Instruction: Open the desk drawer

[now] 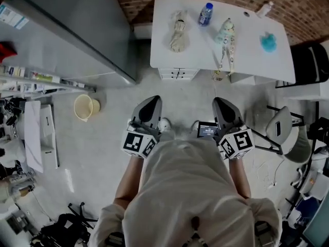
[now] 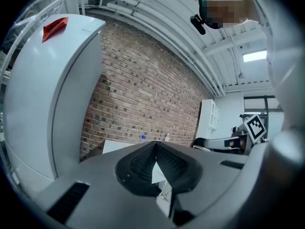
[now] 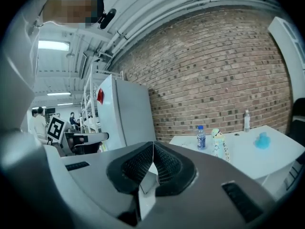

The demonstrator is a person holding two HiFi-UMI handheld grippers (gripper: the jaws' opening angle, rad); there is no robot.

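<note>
A white desk (image 1: 257, 50) stands against the brick wall. Its small white drawer unit (image 1: 178, 74) with dark handles shows under the front edge, drawers closed. My left gripper (image 1: 152, 99) and right gripper (image 1: 220, 101) are held side by side in front of me over the floor, well short of the desk, pointing toward it. Both are shut with nothing between the pads. In the left gripper view the jaws (image 2: 155, 145) meet in a line with the desk (image 2: 116, 146) far behind. In the right gripper view the closed jaws (image 3: 152, 145) point left of the desk (image 3: 271, 151).
On the desk lie a beige plush (image 1: 179, 31), a water bottle (image 1: 205, 14), a doll (image 1: 225, 35) and a teal thing (image 1: 268, 41). A grey fridge (image 1: 77, 30) stands left, a bucket (image 1: 84, 107) on the floor, and a chair (image 1: 284, 130) right.
</note>
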